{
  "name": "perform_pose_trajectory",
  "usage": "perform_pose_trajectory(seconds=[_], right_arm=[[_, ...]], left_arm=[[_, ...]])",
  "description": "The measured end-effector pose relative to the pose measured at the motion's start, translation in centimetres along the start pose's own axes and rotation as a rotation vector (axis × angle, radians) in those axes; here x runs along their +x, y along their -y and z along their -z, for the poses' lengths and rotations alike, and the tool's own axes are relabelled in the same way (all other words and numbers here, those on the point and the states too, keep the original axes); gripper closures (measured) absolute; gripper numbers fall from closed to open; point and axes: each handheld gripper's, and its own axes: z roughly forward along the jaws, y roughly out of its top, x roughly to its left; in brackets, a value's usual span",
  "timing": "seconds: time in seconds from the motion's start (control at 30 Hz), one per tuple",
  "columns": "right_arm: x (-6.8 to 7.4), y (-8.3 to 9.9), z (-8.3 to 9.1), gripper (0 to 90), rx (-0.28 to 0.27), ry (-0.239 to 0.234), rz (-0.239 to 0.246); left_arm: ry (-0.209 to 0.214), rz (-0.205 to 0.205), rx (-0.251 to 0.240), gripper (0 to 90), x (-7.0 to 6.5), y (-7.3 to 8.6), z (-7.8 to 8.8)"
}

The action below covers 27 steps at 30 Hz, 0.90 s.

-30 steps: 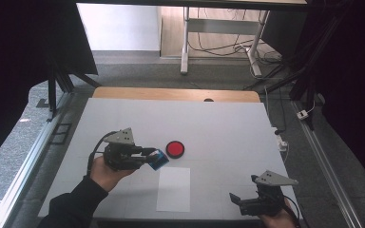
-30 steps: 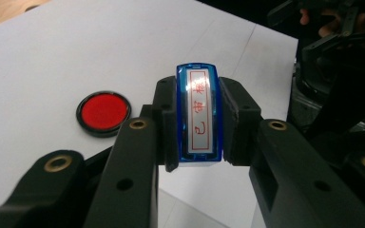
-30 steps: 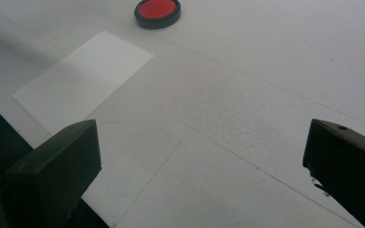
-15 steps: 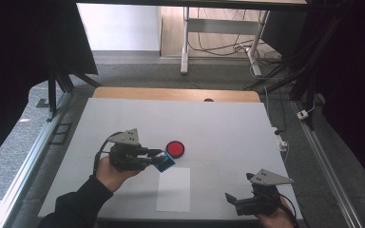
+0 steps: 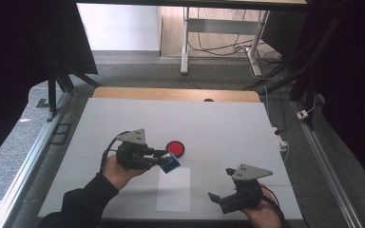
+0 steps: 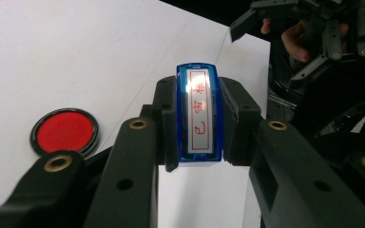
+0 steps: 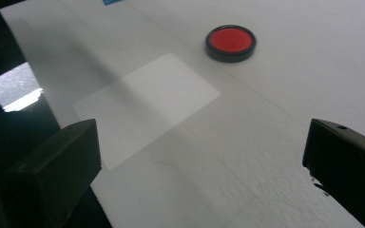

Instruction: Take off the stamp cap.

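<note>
My left gripper (image 5: 164, 158) (image 6: 197, 121) is shut on a blue rectangular stamp (image 5: 171, 165) (image 6: 197, 114), whose clear top label with red characters faces the camera in the left gripper view. It hovers just above the far edge of a white sheet of paper (image 5: 174, 189) (image 7: 145, 104). A round red ink pad (image 5: 175, 148) (image 6: 65, 131) (image 7: 231, 42) in a black case lies on the table right of the stamp. My right gripper (image 5: 220, 196) (image 7: 202, 166) stands open near the table's front edge, right of the paper, with nothing between its jaws.
The white table (image 5: 228, 128) has a wooden strip (image 5: 176, 94) along its far edge. Metal rails (image 5: 321, 156) run along both sides. Cables and a desk frame (image 5: 218, 28) lie on the floor beyond.
The left gripper with the stamp has shifted slightly right and nearer the paper. The right gripper has slid left along the front edge toward the paper.
</note>
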Motion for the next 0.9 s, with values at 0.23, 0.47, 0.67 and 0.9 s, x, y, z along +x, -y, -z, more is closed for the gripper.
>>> perform_pose_trajectory(seconds=[0.23, 0.47, 0.67, 0.9], right_arm=[[0.7, -1.2, -1.8, 0.0, -0.004, -0.091, 0.001], [1.4, -1.9, -3.6, 0.0, 0.024, -0.124, 0.038], [1.7, -2.8, -5.3, 0.0, 0.073, -0.150, 0.065], [1.8, -3.4, -6.5, 0.0, 0.100, -0.200, 0.079]], left_arm=[[0.009, -0.018, 0.009, 70.4, -0.4, 0.3, -0.3], [0.021, -0.036, 0.015, 70.4, -0.4, 0.5, -0.3], [0.045, -0.032, -0.012, 70.4, -0.3, 0.5, 0.2], [0.068, -0.058, -0.003, 70.4, -0.2, 0.7, 0.0]])
